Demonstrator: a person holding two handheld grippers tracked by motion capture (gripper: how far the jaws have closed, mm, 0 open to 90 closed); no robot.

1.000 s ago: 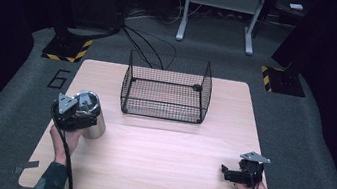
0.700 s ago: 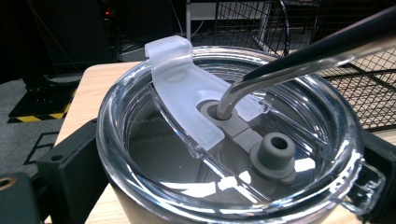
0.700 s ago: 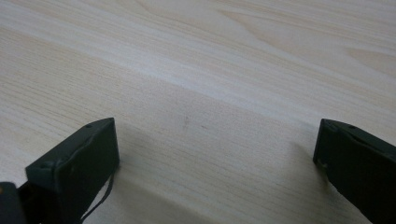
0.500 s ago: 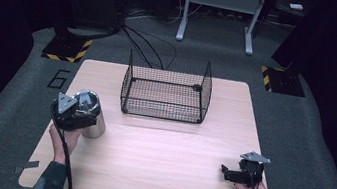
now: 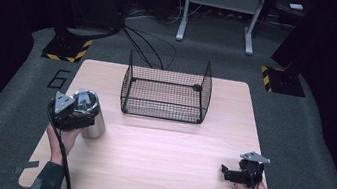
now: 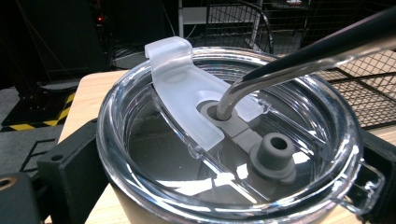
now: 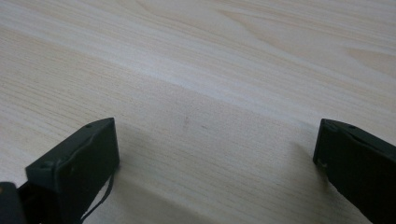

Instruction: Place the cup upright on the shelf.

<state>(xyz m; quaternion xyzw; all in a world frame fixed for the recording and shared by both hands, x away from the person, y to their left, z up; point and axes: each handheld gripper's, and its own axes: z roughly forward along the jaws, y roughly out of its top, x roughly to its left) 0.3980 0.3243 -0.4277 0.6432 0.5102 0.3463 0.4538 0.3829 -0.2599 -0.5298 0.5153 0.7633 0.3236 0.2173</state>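
Bare table btwn both grippers gives free passage; wire basket blocks far-centre.

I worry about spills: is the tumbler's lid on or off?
On. The clear lid sits on the tumbler, with a straw through its hole.

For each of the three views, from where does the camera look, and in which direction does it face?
High view: above the person's side, looking forward and down on the table; forearms, left gripper and right gripper show.
Left gripper view: rides the left gripper, looking along its jaws, which flank the tumbler with its straw.
Right gripper view: rides the right gripper, facing bare tabletop between its jaws, which stand apart.
Shared: the high and left gripper views both show the tumbler and the wire basket.
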